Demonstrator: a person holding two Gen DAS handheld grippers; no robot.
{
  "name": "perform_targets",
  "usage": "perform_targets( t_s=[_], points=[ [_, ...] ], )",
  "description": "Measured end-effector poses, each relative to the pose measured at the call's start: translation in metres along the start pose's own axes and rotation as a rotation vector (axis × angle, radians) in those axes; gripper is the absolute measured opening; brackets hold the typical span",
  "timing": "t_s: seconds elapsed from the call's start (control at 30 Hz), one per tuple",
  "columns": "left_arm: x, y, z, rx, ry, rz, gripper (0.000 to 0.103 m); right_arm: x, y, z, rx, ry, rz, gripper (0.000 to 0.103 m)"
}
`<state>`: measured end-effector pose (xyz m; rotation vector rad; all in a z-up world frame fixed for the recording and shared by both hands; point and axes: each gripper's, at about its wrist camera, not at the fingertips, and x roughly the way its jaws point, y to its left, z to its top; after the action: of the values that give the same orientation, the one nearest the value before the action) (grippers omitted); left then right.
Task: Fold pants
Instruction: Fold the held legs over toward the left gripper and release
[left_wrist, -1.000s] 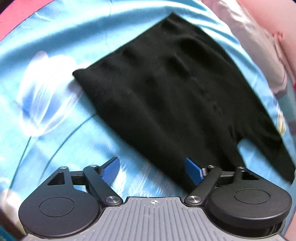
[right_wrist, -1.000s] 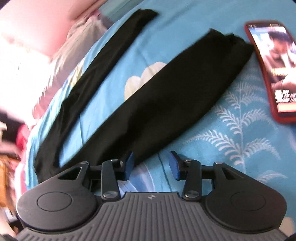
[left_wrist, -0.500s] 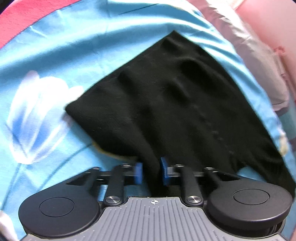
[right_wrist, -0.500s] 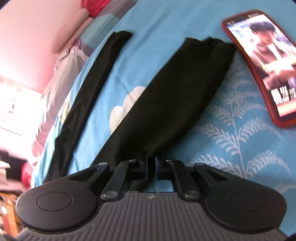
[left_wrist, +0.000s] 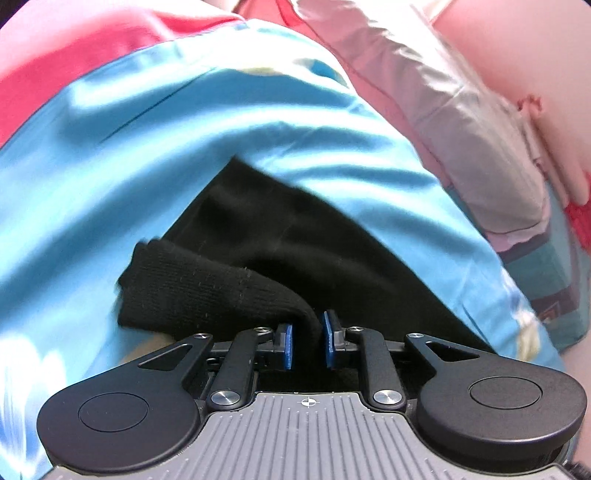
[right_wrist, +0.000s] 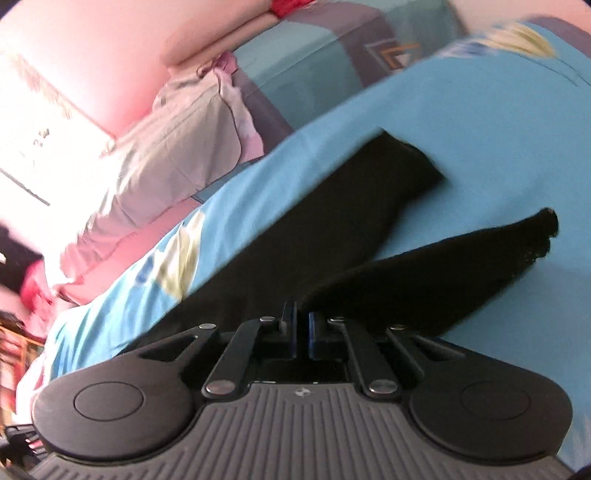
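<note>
Black knit pants (left_wrist: 295, 243) lie on a blue bedsheet (left_wrist: 147, 147). In the left wrist view my left gripper (left_wrist: 306, 338) is shut on a bunched edge of the pants, with the waist corner (left_wrist: 184, 284) lifted and folding over the rest. In the right wrist view my right gripper (right_wrist: 302, 330) is shut on the near leg (right_wrist: 443, 266), which rises off the sheet toward its cuff at the right. The other leg (right_wrist: 332, 206) lies flat beyond it.
A grey and pink pillow (left_wrist: 480, 147) sits at the bed's far side against a pink wall (right_wrist: 92, 55). Patterned teal bedding (right_wrist: 332, 48) lies beyond the sheet. A red blanket edge (left_wrist: 74, 74) shows at the upper left.
Both grippers closed on the pants and carried the fabric across the bed. The waist corner now folds over, and the near leg swings toward the far leg. The phone has left the right view.
</note>
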<state>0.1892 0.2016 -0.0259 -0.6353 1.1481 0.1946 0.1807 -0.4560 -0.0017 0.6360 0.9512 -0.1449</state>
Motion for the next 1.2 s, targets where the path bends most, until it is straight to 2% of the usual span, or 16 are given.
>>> perform_targets(
  t_s=[0.17,0.23,0.27,0.3,0.37,0.43,0.5,0.57,0.6,0.67,0.77,0.97,1.07,1.13,1.17,1.2],
  points=[
    [0.047,-0.018,0.055,-0.032,0.179,0.034,0.079,0.08,0.025,0.048,-0.016,0.018,-0.058,0.008],
    [0.046,-0.021,0.062,-0.008,0.202,0.014,0.096,0.099,0.024,0.055,0.005,0.022,-0.02,0.01],
    [0.045,-0.019,0.064,-0.026,0.209,0.002,0.098,0.1,0.022,0.055,0.029,0.002,0.01,0.02],
    [0.04,-0.014,0.065,-0.053,0.193,-0.021,0.098,0.096,0.018,0.056,0.05,-0.04,0.054,0.038],
    [0.022,-0.004,0.065,-0.063,0.075,-0.053,0.103,0.077,0.003,0.052,0.101,-0.183,0.099,0.068],
    [-0.002,0.007,0.056,-0.088,-0.091,-0.012,0.103,0.062,-0.004,0.045,0.104,-0.244,0.014,0.068],
    [-0.013,0.011,0.041,-0.101,-0.195,0.083,0.103,0.052,0.004,0.032,-0.043,-0.234,-0.006,0.065],
    [-0.009,0.003,0.026,-0.026,-0.198,0.207,0.103,0.038,0.027,0.006,-0.251,-0.243,-0.011,0.068],
    [-0.007,-0.001,0.015,0.017,-0.19,0.249,0.103,0.032,0.045,-0.011,-0.371,-0.255,-0.001,0.075],
    [-0.008,-0.005,-0.004,0.047,-0.195,0.263,0.103,0.028,0.084,-0.045,-0.575,-0.237,0.084,0.078],
    [-0.014,-0.003,-0.033,0.05,-0.196,0.245,0.103,0.042,0.145,-0.089,-0.807,-0.109,0.261,0.078],
    [-0.027,0.005,-0.076,0.133,-0.207,0.298,0.103,0.092,0.266,-0.153,-1.075,0.031,0.514,0.071],
    [-0.035,0.014,-0.094,0.188,-0.221,0.358,0.103,0.119,0.323,-0.18,-1.18,0.073,0.573,0.071],
    [-0.037,0.021,-0.103,0.214,-0.224,0.383,0.103,0.138,0.35,-0.198,-1.236,0.103,0.564,0.068],
    [-0.038,0.025,-0.107,0.221,-0.224,0.396,0.103,0.154,0.361,-0.207,-1.265,0.138,0.548,0.046],
    [-0.038,0.029,-0.11,0.229,-0.22,0.401,0.103,0.166,0.369,-0.213,-1.285,0.172,0.522,0.009]
  ],
)
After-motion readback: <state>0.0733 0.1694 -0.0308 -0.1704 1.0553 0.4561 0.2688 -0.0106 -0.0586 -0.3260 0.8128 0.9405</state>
